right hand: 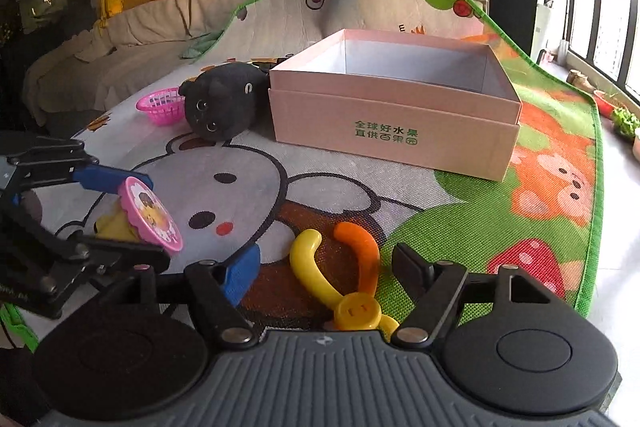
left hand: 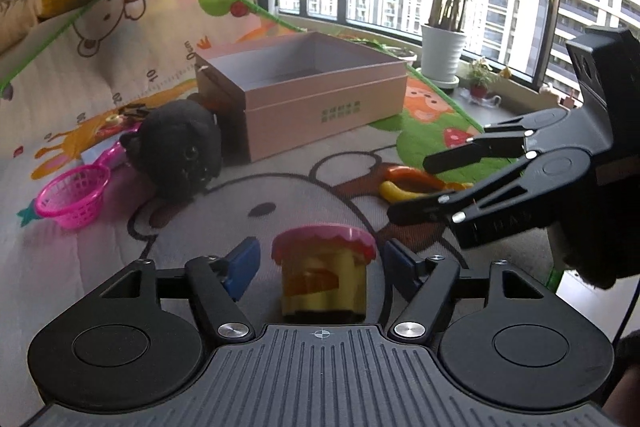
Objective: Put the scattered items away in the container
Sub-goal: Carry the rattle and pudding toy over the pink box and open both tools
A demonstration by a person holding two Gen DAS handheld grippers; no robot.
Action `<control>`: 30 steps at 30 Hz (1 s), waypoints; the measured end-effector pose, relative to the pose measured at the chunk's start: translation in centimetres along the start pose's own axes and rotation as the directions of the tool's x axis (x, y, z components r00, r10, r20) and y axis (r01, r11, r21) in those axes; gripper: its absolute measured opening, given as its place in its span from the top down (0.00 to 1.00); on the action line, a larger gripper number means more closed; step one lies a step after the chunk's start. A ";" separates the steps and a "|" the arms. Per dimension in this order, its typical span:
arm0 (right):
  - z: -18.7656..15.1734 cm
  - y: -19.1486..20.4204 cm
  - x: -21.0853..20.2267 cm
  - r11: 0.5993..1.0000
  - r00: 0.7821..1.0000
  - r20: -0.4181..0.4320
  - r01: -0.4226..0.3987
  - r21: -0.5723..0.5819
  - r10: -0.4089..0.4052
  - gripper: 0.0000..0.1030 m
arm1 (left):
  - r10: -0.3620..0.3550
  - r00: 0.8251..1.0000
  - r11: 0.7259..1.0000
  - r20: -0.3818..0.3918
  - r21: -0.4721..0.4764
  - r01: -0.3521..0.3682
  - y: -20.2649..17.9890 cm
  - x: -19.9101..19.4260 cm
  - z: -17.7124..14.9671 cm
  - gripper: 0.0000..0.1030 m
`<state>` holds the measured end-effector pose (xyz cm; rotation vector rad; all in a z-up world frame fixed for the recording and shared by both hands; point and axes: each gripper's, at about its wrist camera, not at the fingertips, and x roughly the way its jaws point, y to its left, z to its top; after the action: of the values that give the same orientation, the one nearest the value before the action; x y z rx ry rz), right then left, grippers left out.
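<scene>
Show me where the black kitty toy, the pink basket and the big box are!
black kitty toy (right hand: 218, 103), right wrist view, on its dark face above the eyes.
pink basket (left hand: 74, 201), left wrist view, on its front mesh wall.
big box (right hand: 392, 135), right wrist view, on its front wall by the green print.

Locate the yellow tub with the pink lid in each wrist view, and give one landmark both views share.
Left wrist view: the yellow tub stands bottom centre on the mat, between the open blue pads of the left gripper, apparently untouched.
Right wrist view: the yellow tub is at the left edge, pink lid facing the camera, between that gripper's fingers.
Shared landmark: the pink box, open-topped, with the black plush toy beside it.
</scene>
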<state>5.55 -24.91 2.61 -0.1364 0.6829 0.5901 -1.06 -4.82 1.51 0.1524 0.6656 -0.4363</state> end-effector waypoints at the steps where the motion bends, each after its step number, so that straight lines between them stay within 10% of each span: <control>1: 0.0 0.0 0.0 1.000 1.000 0.001 0.000 0.000 0.000 0.29 | 0.002 1.000 1.000 -0.004 0.001 -0.002 -0.1 0.1 -0.1 0.25; 5: 0.2 -0.2 0.0 1.000 1.000 0.003 0.030 0.005 -0.030 0.57 | 0.015 1.000 1.000 -0.025 -0.013 -0.015 -0.1 0.9 0.0 0.26; 9: 0.3 -0.6 -0.5 0.999 1.000 -0.005 0.016 0.033 -0.016 0.58 | 0.028 0.999 1.000 -0.030 -0.011 -0.028 -0.3 1.5 0.2 0.40; 30: 1.1 -0.6 -6.1 0.998 0.991 0.117 0.060 0.035 -0.064 0.58 | 0.054 0.993 0.993 0.108 0.097 -0.064 -1.8 -1.5 3.4 0.41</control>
<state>2.70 -27.91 7.31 -0.0924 0.5712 0.5232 -0.92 -6.85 5.11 0.2418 0.5345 -0.4180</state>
